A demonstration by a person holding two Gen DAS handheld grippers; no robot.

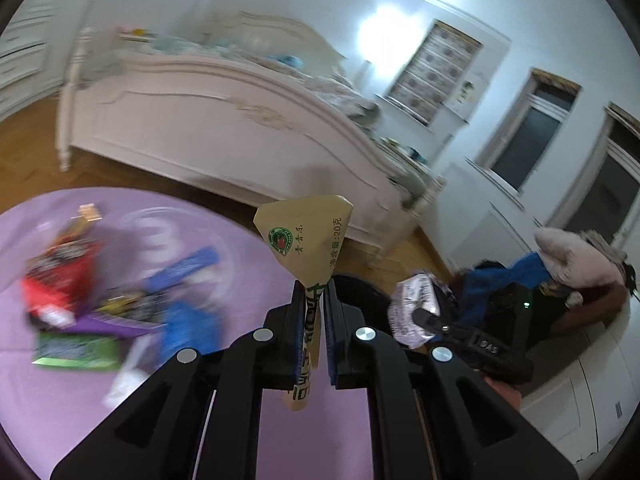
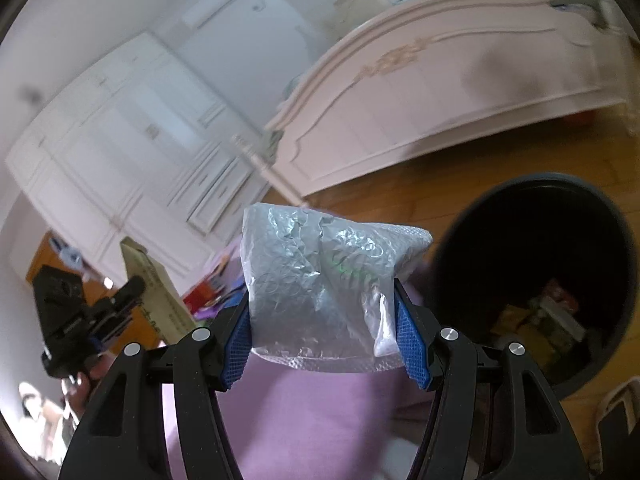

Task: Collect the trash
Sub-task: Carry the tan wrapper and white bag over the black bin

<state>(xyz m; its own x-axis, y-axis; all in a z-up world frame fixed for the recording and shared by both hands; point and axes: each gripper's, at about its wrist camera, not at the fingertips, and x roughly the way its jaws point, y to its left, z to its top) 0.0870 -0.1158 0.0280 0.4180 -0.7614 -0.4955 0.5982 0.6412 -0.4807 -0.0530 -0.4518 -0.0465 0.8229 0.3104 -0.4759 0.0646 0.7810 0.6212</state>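
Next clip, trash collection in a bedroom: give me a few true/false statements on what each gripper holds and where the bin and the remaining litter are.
1. The left gripper is shut on a tan snack wrapper. True.
2. The right gripper is empty. False: its pads press on a crumpled piece of bubble wrap.
3. The dark trash bin is empty. False: some wrappers already lie at its bottom.
4. More litter lies on the purple rug. True.
5. The trash bin stands on the bed. False: it stands on the floor, at the edge of the rug.
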